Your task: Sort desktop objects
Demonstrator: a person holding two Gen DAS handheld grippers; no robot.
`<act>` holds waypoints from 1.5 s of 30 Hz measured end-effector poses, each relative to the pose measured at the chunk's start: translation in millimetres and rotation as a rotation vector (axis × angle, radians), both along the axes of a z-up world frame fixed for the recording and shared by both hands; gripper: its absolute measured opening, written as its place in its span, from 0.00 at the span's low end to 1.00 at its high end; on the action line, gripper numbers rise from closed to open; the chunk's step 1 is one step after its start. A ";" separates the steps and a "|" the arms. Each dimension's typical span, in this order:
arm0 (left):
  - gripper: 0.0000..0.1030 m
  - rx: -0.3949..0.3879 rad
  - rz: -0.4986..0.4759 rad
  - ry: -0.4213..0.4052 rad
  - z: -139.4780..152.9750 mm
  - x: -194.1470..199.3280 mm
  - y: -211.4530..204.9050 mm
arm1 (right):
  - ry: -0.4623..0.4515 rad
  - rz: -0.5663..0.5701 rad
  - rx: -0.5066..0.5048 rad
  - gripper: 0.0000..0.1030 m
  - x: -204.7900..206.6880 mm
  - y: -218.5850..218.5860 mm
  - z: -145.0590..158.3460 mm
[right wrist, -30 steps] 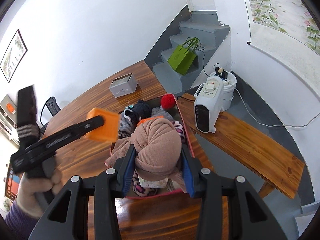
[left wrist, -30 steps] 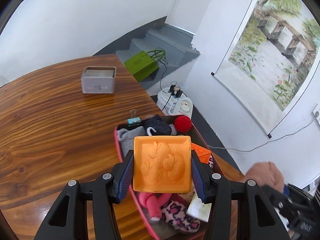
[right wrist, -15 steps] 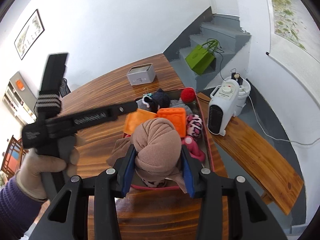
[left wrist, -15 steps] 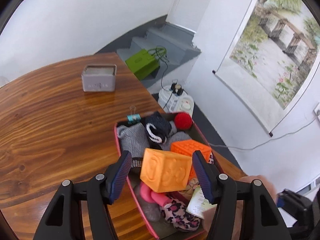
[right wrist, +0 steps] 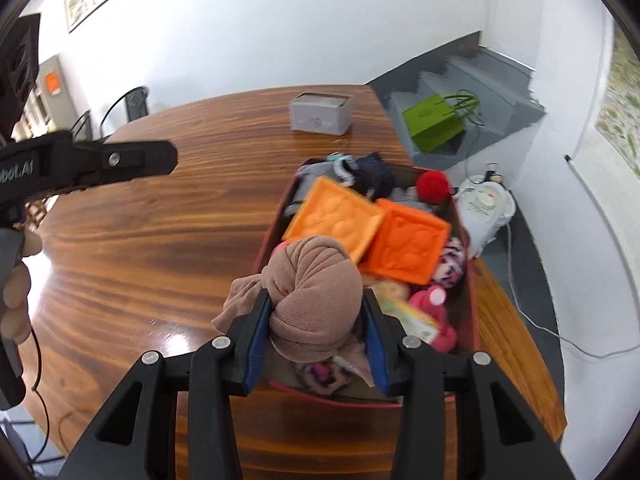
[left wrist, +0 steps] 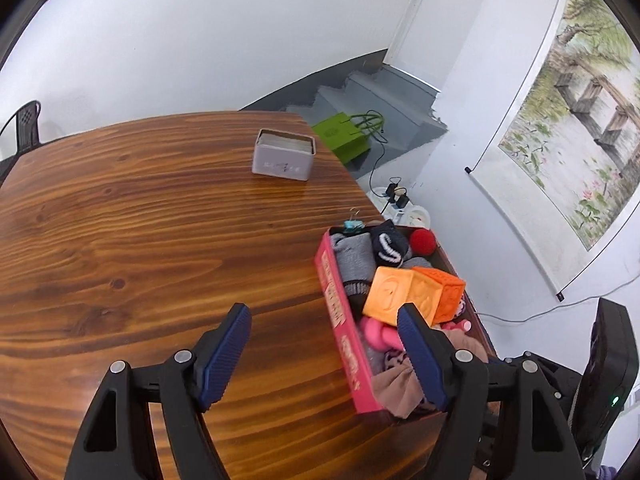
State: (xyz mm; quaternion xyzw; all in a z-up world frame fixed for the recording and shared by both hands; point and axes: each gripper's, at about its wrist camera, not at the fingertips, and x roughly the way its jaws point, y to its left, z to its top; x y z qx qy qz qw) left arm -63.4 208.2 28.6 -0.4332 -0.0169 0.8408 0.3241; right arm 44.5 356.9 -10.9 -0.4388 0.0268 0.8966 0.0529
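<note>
A pink-red box sits at the table's right edge, full of socks, two orange blocks, a red ball and pink toys. My left gripper is open and empty over the table just left of the box. My right gripper is shut on a rolled tan sock and holds it above the box's near end.
A grey tin stands near the table's far edge. A binder clip lies by the box's far corner. A white heater, a bench and a green bag lie beyond the table's right edge.
My left gripper opened and let the orange block drop into the box, then moved left and back. My right gripper kept the tan sock and moved over the box.
</note>
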 end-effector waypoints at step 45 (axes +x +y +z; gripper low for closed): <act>0.99 -0.231 -0.061 0.119 13.9 112.6 90.9 | 0.016 -0.457 -0.116 0.77 116.8 76.2 1.9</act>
